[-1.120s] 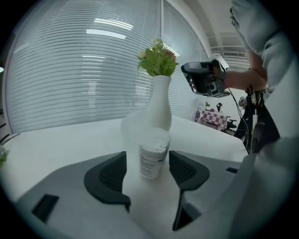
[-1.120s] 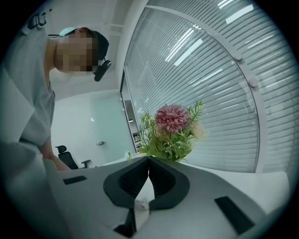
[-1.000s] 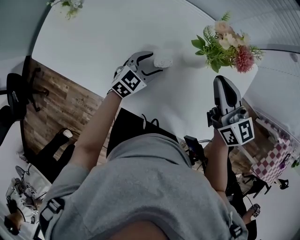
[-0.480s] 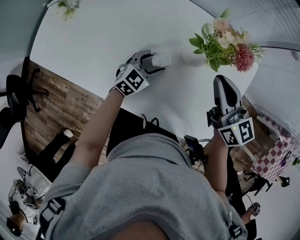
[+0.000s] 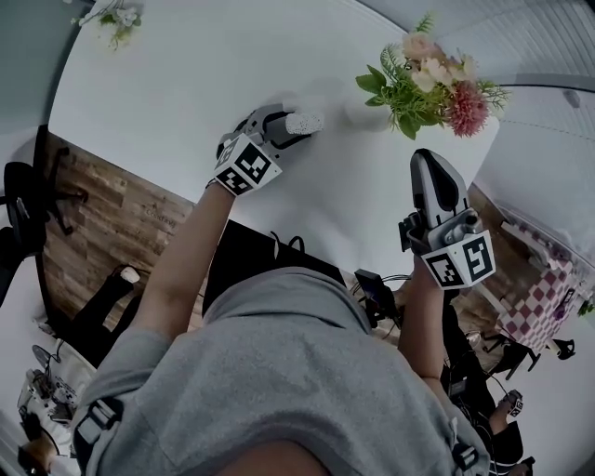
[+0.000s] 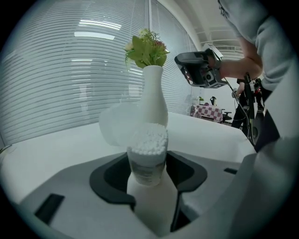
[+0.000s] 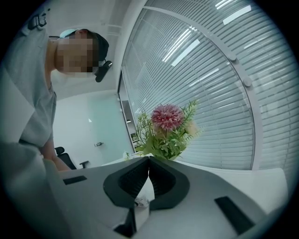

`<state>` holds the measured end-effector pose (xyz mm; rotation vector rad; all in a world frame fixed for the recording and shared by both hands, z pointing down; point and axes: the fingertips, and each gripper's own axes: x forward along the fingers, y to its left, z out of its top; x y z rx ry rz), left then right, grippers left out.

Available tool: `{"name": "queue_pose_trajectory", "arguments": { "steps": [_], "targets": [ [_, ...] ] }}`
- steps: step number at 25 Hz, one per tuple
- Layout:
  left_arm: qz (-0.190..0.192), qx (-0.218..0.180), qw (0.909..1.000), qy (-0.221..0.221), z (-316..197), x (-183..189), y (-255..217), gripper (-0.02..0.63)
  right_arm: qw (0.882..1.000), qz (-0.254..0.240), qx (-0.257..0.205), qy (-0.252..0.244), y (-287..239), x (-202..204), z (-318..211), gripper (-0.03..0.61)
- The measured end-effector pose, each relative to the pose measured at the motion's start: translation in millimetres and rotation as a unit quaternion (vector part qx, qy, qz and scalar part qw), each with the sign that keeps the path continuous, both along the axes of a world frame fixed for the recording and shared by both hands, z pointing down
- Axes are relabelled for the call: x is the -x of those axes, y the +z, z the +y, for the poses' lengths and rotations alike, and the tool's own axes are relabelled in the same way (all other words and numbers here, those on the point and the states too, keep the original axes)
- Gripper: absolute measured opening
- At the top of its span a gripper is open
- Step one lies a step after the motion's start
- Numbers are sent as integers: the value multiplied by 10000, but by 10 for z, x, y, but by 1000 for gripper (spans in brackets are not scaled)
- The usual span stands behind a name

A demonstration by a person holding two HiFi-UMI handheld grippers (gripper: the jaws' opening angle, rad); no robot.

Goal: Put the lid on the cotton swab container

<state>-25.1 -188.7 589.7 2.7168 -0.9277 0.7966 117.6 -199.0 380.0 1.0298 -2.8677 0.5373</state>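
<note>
The cotton swab container (image 6: 147, 142) stands open on the white table (image 5: 186, 84), packed with white swabs. A translucent round lid (image 6: 114, 123) rises behind its left rim. My left gripper (image 6: 149, 163) has its jaws on either side of the container (image 5: 304, 122). They have just been closing, and a thin gap still shows at the container's right side. My right gripper (image 5: 426, 160) hangs in the air near the table's front edge, away from the container. It is shut (image 7: 148, 161) with nothing between its tips.
A white vase (image 6: 153, 95) of flowers (image 5: 423, 79) stands just beyond the container. A small plant (image 5: 110, 20) sits at the table's far left. The table edge drops to a wooden floor (image 5: 102, 223) with a black chair (image 5: 23, 195).
My left gripper has slid slightly further round the container, and its fingers have drawn in towards it. The right gripper has stayed where it was.
</note>
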Motion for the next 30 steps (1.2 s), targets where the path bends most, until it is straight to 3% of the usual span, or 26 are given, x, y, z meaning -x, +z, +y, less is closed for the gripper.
{"name": "queue_pose_trajectory", "arguments": {
  "steps": [10,20,30],
  "targets": [
    [55,92,9999,-55,56,95,-157,232,10000,-12,-39,-7,-103,70,0,25],
    [201,-66,9996,190,205,10,-672,232,9988,-69,-452,-168,-500,244,-10,25],
    [339,-340,9965,683,255,-80,-1306,232,9950,-210,-560,-801,-753,596,57,25]
  ]
}}
